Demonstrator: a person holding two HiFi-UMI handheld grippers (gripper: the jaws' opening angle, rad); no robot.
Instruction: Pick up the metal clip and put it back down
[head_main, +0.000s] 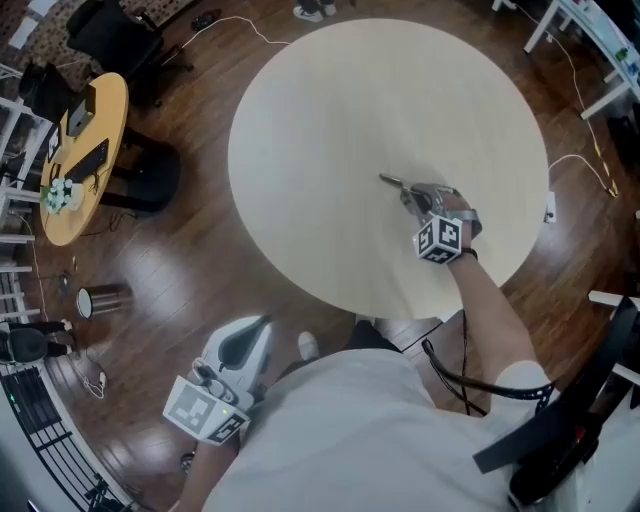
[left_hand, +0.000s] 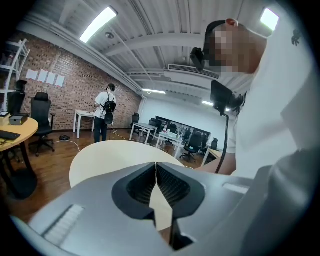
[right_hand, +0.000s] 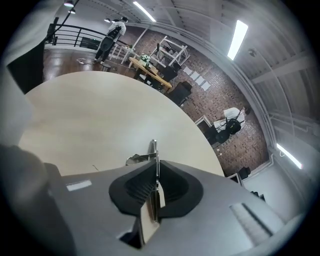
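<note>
A thin metal clip (head_main: 391, 182) is held just above the round pale table (head_main: 340, 90), right of its middle. My right gripper (head_main: 408, 194) is shut on the clip. In the right gripper view the clip (right_hand: 153, 150) stands edge-on between the closed jaws of the right gripper (right_hand: 156, 170), its tip poking out past them over the table (right_hand: 90, 110). My left gripper (head_main: 250, 330) hangs off the table's near edge, down at the left beside the person's body. In its own view the left gripper (left_hand: 156, 169) is shut with nothing in it.
A small round wooden table (head_main: 110, 110) with a laptop and flowers stands at the far left, a metal cup (head_main: 98, 300) on the floor near it. Cables run across the wooden floor. A person (left_hand: 104, 112) stands far off by white desks.
</note>
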